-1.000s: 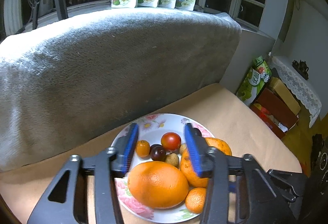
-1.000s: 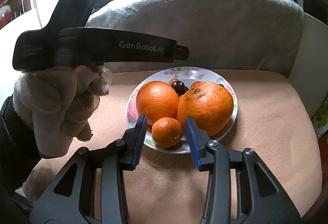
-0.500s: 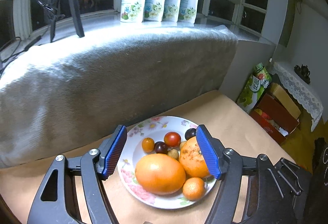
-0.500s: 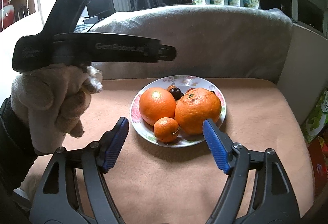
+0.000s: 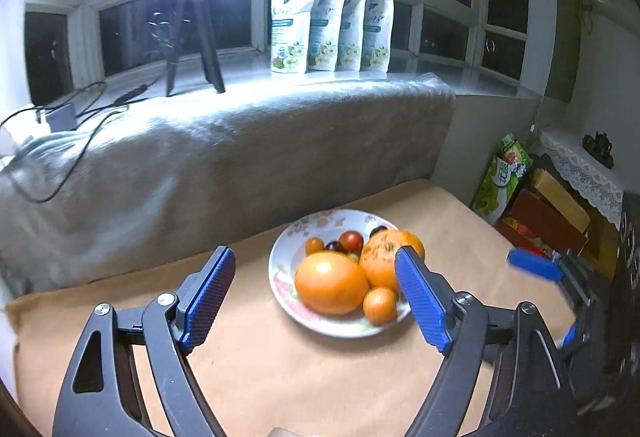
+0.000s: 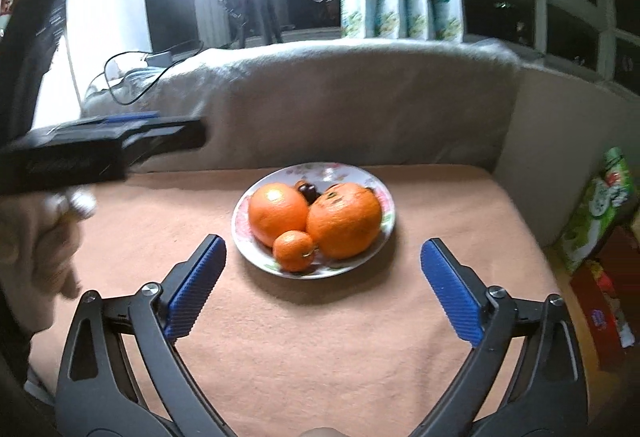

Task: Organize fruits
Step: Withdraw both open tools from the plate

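A floral plate (image 6: 240, 233) on the tan cushion holds two large oranges (image 6: 278, 213) (image 6: 344, 221), a small mandarin (image 6: 294, 251) and a dark cherry (image 6: 308, 191). The left wrist view shows the same plate (image 5: 280, 277) with a big orange (image 5: 330, 287), a red tomato (image 5: 351, 240) and a tiny orange fruit (image 5: 314, 246). My left gripper (image 5: 313, 255) hangs short of the plate, jaws opening, nothing between them. My right gripper (image 6: 322, 243) is also back from the plate, jaws opening wide and empty. A gloved hand (image 6: 40, 237) holds the left gripper's body (image 6: 100, 149).
A grey blanket-covered backrest (image 5: 240, 165) rises behind the cushion. Several white pouches (image 5: 328, 21), a tripod (image 5: 200, 37) and cables sit on the windowsill. A green pack (image 5: 504, 173) and boxes (image 5: 552, 213) stand off the right edge.
Both grippers have drawn back and up from the plate while their jaws spread wide. The mandarin and other fruit that lay between the fingers are now clear of them.
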`<state>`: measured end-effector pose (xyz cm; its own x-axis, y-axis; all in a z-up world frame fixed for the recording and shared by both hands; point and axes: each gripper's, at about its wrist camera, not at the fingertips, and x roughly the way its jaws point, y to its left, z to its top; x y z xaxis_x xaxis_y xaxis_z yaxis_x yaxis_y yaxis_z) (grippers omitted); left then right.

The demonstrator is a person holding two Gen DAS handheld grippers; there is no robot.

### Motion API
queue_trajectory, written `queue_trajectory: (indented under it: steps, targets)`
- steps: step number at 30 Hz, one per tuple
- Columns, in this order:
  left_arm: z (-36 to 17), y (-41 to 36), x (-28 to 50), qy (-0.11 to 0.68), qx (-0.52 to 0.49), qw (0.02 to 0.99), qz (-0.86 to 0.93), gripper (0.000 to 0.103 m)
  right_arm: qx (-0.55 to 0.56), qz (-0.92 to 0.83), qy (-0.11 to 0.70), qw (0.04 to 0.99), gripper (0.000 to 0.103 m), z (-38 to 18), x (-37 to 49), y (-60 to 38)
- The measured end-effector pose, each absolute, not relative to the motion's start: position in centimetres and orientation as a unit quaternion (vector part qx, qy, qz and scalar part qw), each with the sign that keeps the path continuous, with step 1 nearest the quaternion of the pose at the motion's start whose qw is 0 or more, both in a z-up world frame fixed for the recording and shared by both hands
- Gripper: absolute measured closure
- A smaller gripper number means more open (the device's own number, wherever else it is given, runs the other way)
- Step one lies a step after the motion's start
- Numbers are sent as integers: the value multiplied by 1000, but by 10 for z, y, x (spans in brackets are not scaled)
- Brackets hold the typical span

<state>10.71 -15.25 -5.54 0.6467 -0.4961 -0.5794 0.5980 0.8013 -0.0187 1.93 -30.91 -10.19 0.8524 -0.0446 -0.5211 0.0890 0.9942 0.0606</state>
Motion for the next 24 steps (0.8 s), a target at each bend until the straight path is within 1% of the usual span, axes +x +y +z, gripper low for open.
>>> queue_trajectory:
  steps: [8,19,24]
  targets:
    - [-56,-123,67,282,76,917,-271,20,20,-78,251,965,0,-88,2,-305]
    - [-59,-97,35,278,60,932,-225,19,34,-85,242,966,0,-84,-12,-304]
    - [-61,-89,28,280,58,935,-208,15,33,-85,238,967,0,-82,-14,-302]
